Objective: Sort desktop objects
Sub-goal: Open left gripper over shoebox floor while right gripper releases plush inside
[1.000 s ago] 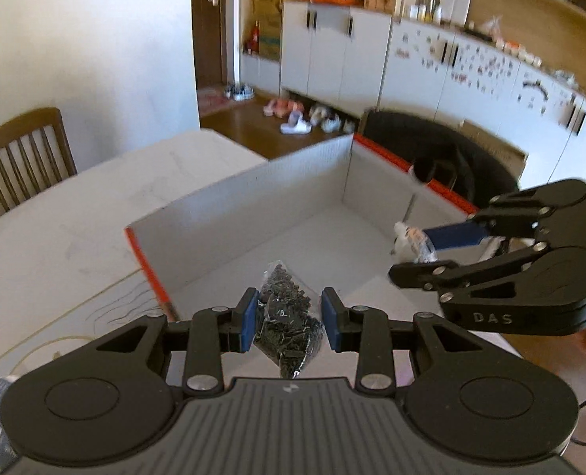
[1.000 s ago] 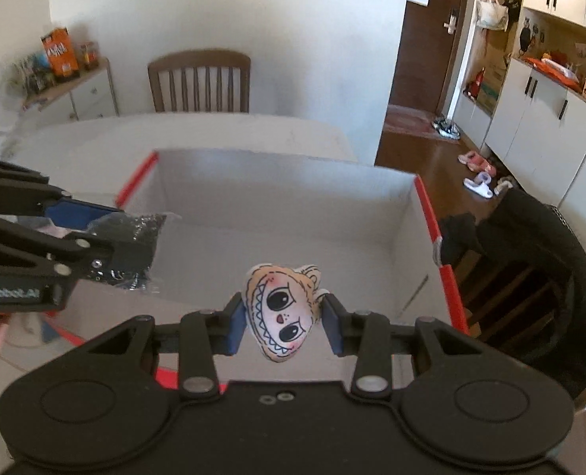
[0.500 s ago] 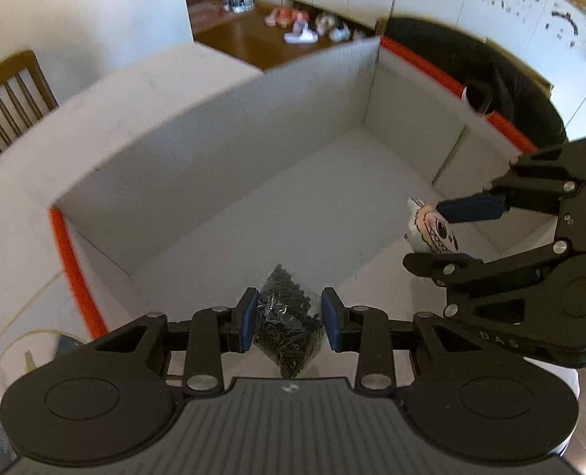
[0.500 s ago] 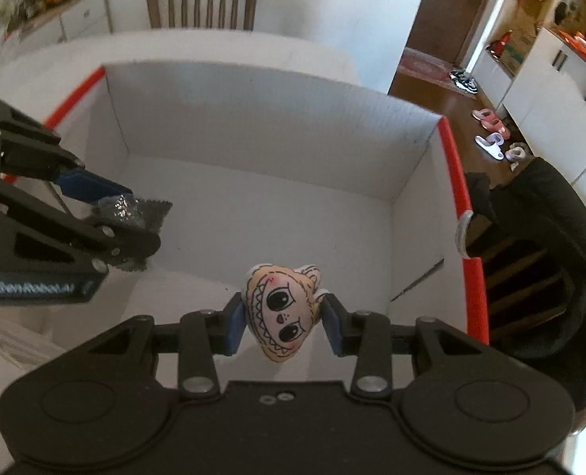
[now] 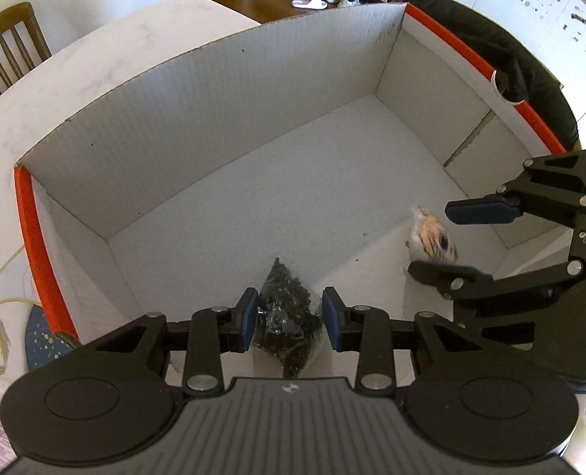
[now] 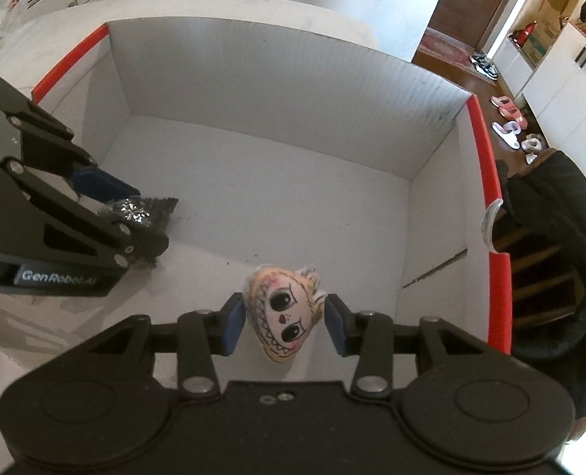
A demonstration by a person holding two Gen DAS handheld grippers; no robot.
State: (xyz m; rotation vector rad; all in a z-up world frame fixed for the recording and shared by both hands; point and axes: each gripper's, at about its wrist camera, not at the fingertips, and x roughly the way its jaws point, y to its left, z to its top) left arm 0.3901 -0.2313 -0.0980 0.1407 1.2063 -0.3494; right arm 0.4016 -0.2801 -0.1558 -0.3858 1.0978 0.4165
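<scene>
White corrugated card forms the open box, its two side rims edged in red-orange tape, and both tools hang over its bare floor. The left hand-held gripper has its blue pads drawn in against a small clear packet stuffed with tiny black beads or granules; the packet is diamond-shaped from this angle, one pointed corner reaching forward past the pads, its plastic catching small glints of light. In the right wrist view the same packet shows as a dark, glittering wad with a serrated seal edge, pinched between the left tool's fingers above the left part of the box floor. The right hand-held gripper stands wider: a slim gap shows between each blue pad and the little plush head between them, so the toy looks loose or only barely touched, and I cannot tell whether it is truly gripped. The head is pale cream with yellow hair lines, two big black eyes, a small red nose and a zigzag toothy grin, tilted sideways. From the left wrist view it appears blurred between the right tool's spread fingers, above the right side of the box floor. The box sits on a pale marbled surface.
</scene>
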